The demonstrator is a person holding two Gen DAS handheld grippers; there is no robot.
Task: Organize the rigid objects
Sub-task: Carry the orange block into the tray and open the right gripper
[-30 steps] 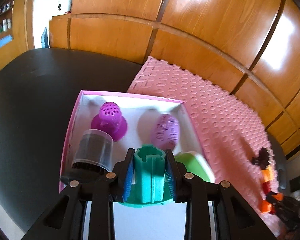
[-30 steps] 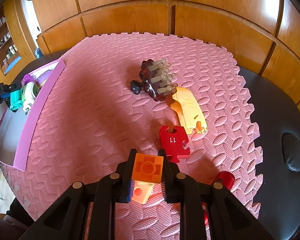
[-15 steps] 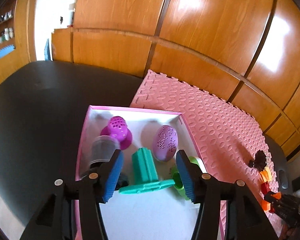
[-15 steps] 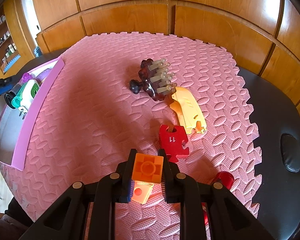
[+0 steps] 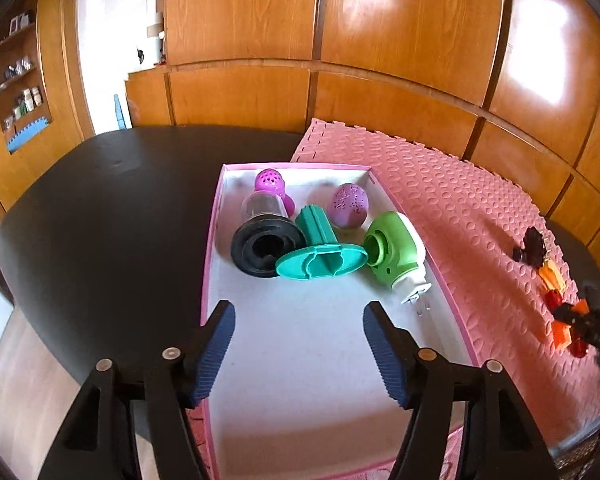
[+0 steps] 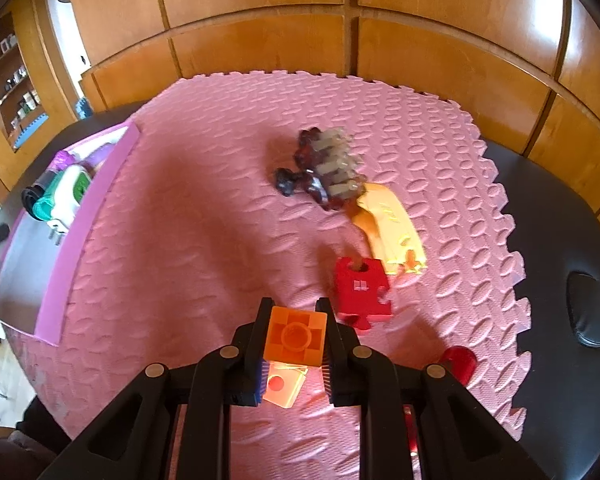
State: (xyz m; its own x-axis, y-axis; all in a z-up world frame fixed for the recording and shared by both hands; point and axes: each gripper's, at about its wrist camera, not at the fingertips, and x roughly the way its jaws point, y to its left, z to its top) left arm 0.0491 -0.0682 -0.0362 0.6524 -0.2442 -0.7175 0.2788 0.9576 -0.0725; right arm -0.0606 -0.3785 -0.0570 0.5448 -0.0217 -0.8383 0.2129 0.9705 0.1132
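Note:
My left gripper (image 5: 298,344) hangs over the near half of the pink-rimmed box (image 5: 210,264), jaws opening with nothing between them. The teal piece (image 5: 320,254) lies in the box on its side, between a black-based clear cup (image 5: 266,236) and a green and white plug-in device (image 5: 396,252). A magenta perforated piece (image 5: 270,184) and a purple egg (image 5: 348,204) lie behind them. My right gripper (image 6: 294,338) is shut on an orange block (image 6: 296,334) just above the pink foam mat (image 6: 188,240).
On the mat lie a red puzzle piece (image 6: 362,294), a yellow curved piece (image 6: 392,228), a dark brown pegged toy (image 6: 324,168), a pale orange tile (image 6: 282,388) and a red round piece (image 6: 458,362). A black table (image 5: 100,216) surrounds mat and box; wood panelling stands behind.
My left gripper let go of the teal piece, opened and drew back from it; the piece now lies tipped over in the box. The right gripper kept still with the orange block.

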